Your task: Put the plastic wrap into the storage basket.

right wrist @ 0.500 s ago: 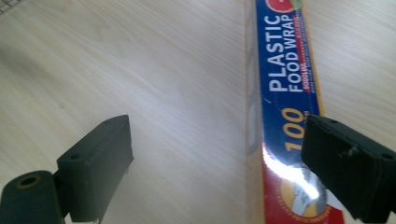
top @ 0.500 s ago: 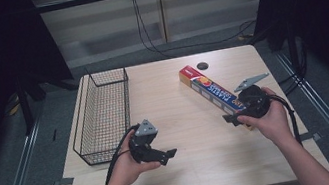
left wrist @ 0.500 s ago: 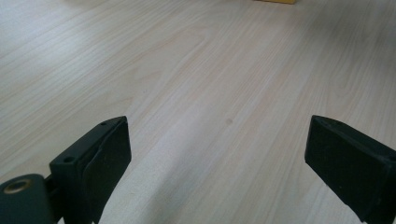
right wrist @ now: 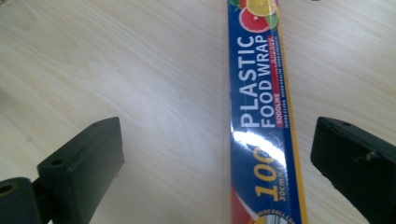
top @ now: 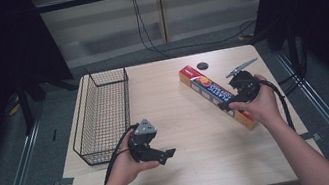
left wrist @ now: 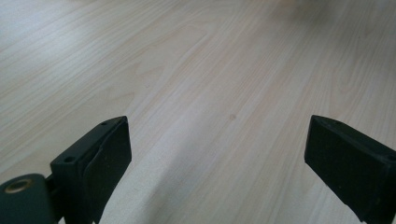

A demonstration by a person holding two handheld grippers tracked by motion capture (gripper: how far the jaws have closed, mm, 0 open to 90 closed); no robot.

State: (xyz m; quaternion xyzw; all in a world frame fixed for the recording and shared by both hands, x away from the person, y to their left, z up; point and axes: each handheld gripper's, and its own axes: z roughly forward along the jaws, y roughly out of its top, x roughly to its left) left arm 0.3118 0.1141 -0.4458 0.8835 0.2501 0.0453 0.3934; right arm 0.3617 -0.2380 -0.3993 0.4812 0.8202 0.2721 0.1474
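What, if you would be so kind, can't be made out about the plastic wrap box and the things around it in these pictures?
- Long blue-and-red plastic food wrap box: in the high view the right hand covers its near end; in the right gripper view both ends are cut off by the edges.
- Small dark round object beyond the box: too small to identify.
- Black wire basket: any contents too small to tell.

From the high view we look forward and down over the whole table (top: 205,166). Our left gripper view sits low and close, facing bare tabletop. Our right gripper view looks down closely on the box (right wrist: 264,116), which the high view (top: 213,95) also shows.
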